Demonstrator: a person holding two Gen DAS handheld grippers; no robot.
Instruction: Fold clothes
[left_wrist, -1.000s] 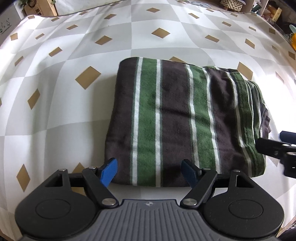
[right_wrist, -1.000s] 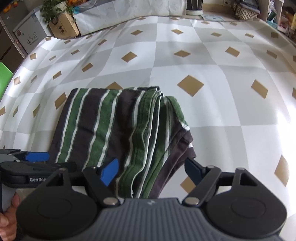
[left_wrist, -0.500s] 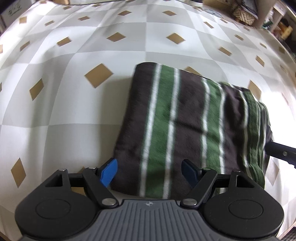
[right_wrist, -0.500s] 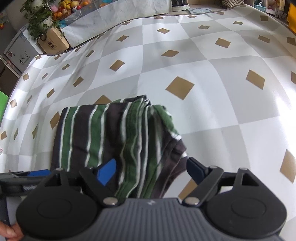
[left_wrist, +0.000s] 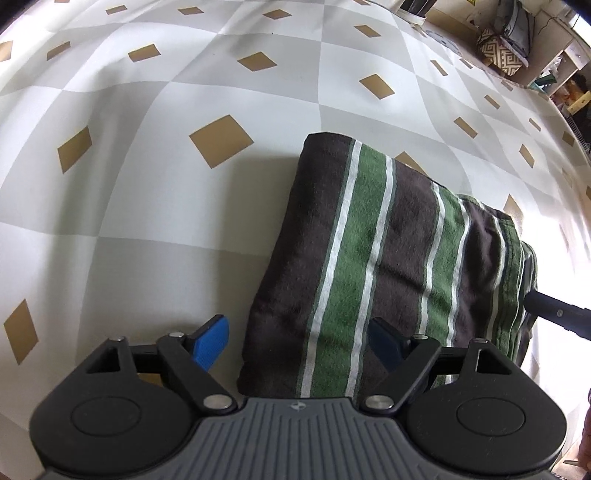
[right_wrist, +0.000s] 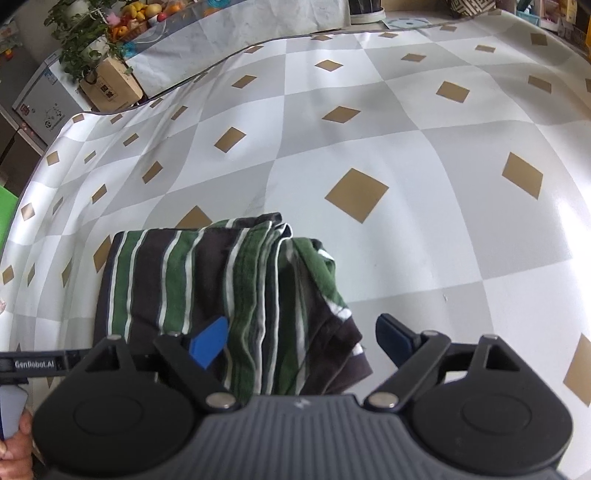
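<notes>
Striped garment (left_wrist: 388, 258) is lying folded into a thick rectangle on the checked worktop (left_wrist: 184, 92), already several layers deep. Left tongs (left_wrist: 299, 345) are hanging over its near left corner, jaws wide, one finger over the cloth and one over bare worktop, gripping nothing. Right tongs (right_wrist: 295, 341) are sitting over the loose right edge, jaws opening, layered hems between the fingers but not pinched.

Handling guess: soft, light knit, floppy, not slippery, nothing fragile. Left side is looking like a clean fold line, smooth and firm. Right side is showing stacked free edges and a sleeve bit (right_wrist: 332, 273) sticking out, so layers are likely to slide apart if only the top one gets pinched. Best hold is probably the whole stack at the near corners, both tongs together.
</notes>
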